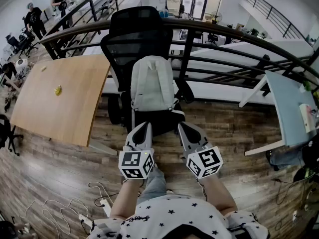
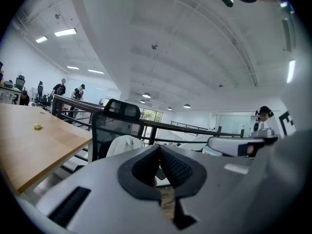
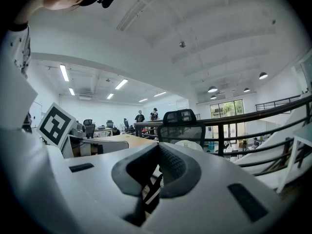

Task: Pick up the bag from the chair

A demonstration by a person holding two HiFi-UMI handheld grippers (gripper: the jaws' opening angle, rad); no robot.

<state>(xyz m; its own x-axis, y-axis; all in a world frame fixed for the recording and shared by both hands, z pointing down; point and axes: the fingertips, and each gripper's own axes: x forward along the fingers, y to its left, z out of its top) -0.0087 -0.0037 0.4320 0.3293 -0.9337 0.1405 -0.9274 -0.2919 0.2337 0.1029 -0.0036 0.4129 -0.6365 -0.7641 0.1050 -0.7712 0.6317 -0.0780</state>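
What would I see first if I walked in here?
A pale backpack sits upright on the black office chair in the middle. Just in front, the left gripper and right gripper point at it, both shut and empty. A wooden table stands at the left.

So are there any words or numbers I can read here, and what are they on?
No readable text anywhere.
The black-and-white square markers on the cubes of the left tool and right tool: patterns, not letters.
On the pale grey fabric backpack on the black mesh office chair: no print can be made out.
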